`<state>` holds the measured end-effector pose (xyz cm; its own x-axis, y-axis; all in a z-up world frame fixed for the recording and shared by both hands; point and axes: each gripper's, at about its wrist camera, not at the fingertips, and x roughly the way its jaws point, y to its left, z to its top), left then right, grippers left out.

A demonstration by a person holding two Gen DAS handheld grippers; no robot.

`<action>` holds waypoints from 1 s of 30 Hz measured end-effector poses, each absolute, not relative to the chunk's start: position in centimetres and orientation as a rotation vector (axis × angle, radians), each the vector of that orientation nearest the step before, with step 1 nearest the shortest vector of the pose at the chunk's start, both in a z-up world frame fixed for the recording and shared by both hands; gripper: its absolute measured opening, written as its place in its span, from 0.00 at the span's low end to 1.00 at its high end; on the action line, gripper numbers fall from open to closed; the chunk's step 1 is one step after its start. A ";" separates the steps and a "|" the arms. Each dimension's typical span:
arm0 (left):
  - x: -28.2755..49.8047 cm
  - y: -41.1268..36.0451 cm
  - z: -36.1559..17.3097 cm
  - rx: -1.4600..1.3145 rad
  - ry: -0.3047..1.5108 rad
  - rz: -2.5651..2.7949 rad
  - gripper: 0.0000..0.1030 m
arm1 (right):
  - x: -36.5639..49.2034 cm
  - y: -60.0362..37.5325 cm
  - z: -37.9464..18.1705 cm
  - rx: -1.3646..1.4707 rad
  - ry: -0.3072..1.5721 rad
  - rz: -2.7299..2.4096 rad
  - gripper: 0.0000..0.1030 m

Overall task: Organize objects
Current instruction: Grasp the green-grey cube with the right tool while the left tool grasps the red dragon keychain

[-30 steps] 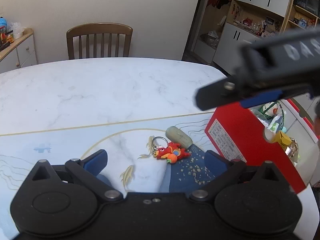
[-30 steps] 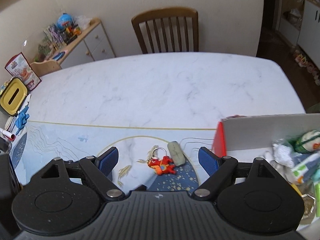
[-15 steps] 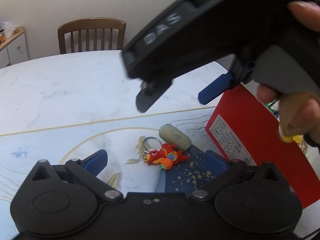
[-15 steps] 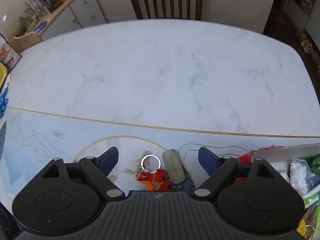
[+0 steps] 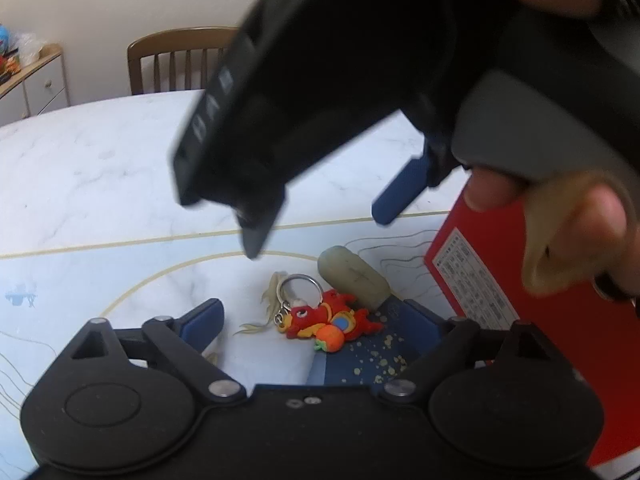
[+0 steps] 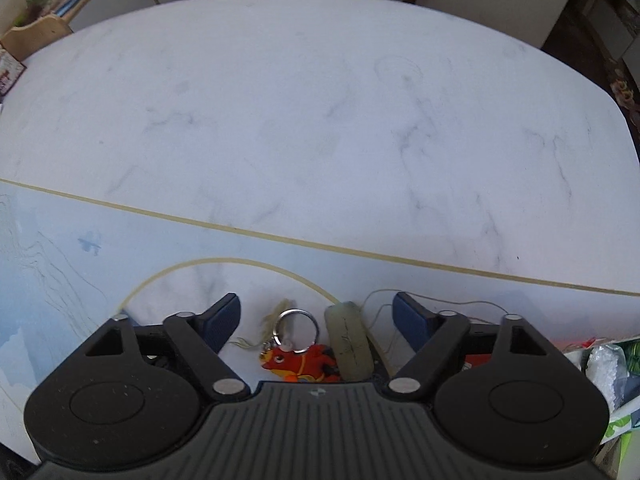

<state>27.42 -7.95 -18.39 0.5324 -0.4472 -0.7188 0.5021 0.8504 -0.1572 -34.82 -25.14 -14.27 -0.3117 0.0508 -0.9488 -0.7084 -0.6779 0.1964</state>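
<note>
Right now I count two loose things on the table [image 6: 320,120]: one red keychain figure [image 5: 328,320] with a single metal ring [image 6: 295,324], and one pale green oblong piece [image 5: 354,278] lying just beside it, touching or nearly so.

My right gripper [image 6: 316,322] hangs above them with its two blue-padded fingers spread wide; seen from its own camera, the ring and the green piece sit between the fingers, the figure's body closest to the gripper's base. Neither pad touches anything.

My left gripper [image 5: 316,322] is also spread apart and empty, with the same two things ahead of it between its fingers, the green piece toward the right finger. From this camera the right gripper looms overhead, blurred, with a hand [image 5: 576,208] wrapped around its grip.

One red box [image 5: 540,300] stands to the right of both grippers; from the right camera I see bagged odds and ends [image 6: 604,364] inside, too cramped to count.

One wooden chair [image 5: 176,60] stands at the table's far side.
</note>
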 end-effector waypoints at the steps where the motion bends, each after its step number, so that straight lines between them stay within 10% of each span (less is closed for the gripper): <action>1: 27.5 -8.0 -18.5 0.064 0.841 -0.560 0.88 | -34.7 -25.1 -14.6 -1.438 0.859 2.014 0.74; 19: 26.7 -9.2 -18.6 0.076 0.842 -0.558 0.57 | -32.6 -24.7 -16.6 -1.392 0.959 1.932 0.34; 30: 26.3 -8.9 -18.6 0.102 0.833 -0.570 0.48 | -32.6 -25.5 -16.0 -1.364 0.959 1.921 0.26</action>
<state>26.34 -8.87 -18.58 0.5330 -0.4384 -0.7236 0.5161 0.8462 -0.1325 -32.64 -25.52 -16.00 -0.3015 0.0560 -0.9518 -0.7942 -0.5671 0.2182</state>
